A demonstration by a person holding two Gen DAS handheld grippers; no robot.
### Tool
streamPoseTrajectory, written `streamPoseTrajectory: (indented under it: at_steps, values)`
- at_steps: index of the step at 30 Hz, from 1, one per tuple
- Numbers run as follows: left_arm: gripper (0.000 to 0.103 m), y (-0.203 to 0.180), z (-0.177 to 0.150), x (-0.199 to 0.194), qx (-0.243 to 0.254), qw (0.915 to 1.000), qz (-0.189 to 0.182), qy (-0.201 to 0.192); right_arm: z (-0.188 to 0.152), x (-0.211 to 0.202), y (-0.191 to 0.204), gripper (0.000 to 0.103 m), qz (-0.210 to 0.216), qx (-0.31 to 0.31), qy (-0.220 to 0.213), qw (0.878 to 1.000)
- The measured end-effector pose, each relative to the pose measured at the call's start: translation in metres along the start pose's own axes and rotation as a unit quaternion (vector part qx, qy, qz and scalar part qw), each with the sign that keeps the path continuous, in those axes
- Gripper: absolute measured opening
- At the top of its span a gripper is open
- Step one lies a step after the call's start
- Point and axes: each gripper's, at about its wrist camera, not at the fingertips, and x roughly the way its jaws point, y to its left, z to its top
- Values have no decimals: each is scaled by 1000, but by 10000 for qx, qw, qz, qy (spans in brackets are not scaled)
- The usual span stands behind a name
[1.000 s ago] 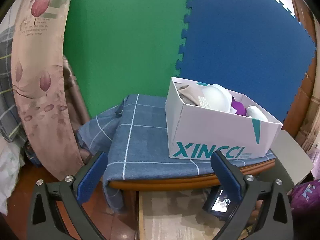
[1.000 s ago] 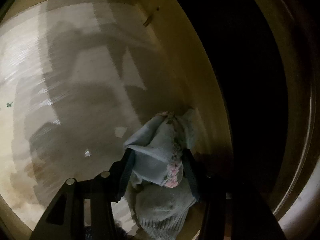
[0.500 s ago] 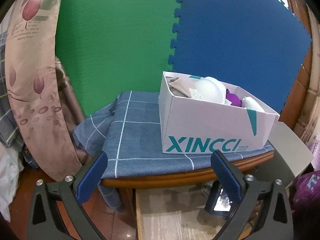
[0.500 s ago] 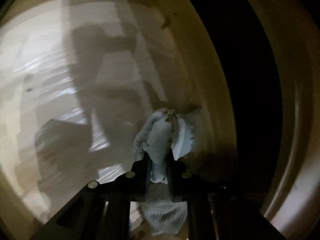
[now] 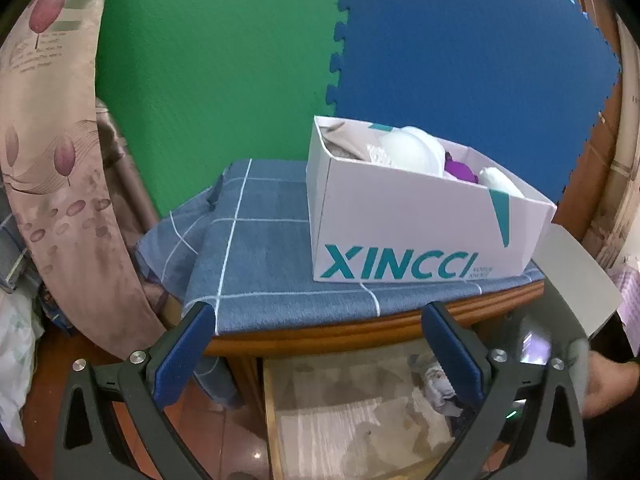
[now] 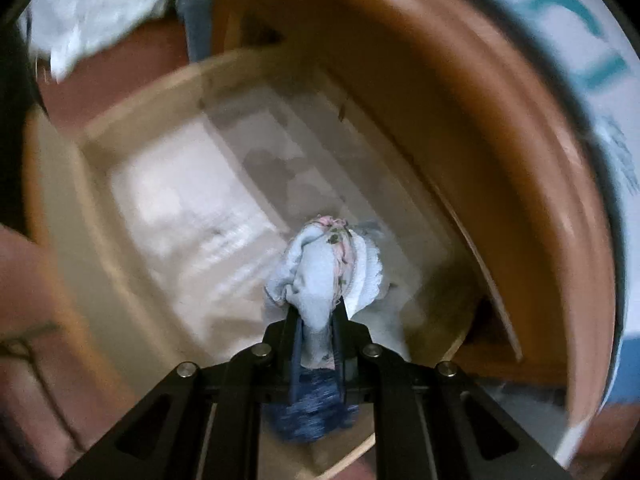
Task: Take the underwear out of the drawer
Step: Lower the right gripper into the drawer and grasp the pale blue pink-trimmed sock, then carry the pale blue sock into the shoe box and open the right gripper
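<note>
Right gripper (image 6: 316, 320) is clamped on the underwear (image 6: 320, 268), a bunched pale-blue piece with a pink floral trim. Jaws are nearly closed with fabric squeezed between them; the bundle sticks out past the fingertips along the gripper's own axis, and a tail hangs back under the jaws.

Key relation: the gripper points steeply down into the open drawer (image 6: 68, 216), with the garment over the drawer floor, close to the right-hand side under the tabletop edge (image 6: 460, 112). We judge the way out is straight up and toward the drawer front, since that tabletop overhangs the back part.

Left gripper (image 5: 316, 344) is wide open, holding nothing, parked in front of the table and aimed at the XINCCI box (image 5: 420, 232) on the blue checked cloth (image 5: 264, 264). The right hand is the only one on the job.

Hard to tell:
- Right wrist view is motion-blurred; we can't tell whether the garment is clear of the drawer floor.
- Dark blue knit mass (image 6: 312, 412) beneath the jaws: can't tell what it is.
- In the left wrist view the right gripper is mostly hidden behind the left finger; only a crumpled bit of fabric shows.
</note>
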Motion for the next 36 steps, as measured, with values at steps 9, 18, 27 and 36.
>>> streamPoseTrajectory:
  at_steps: [9, 18, 27, 36]
  values:
    - [102, -7, -3, 2, 152, 9998, 100, 35, -30, -64, -46, 13, 1808, 2044, -1036, 9565]
    - [102, -20, -7, 5, 446, 9989, 102, 95, -71, -105, -92, 13, 2739, 3407, -1904, 8790]
    - [102, -40, -14, 9, 889, 9957, -53, 262, -98, -137, -98, 13, 2566, 3579, -2243, 8693]
    - [102, -58, -22, 16, 1179, 9918, -131, 465, -145, -162, -100, 13, 2519, 3916, -2692, 8430]
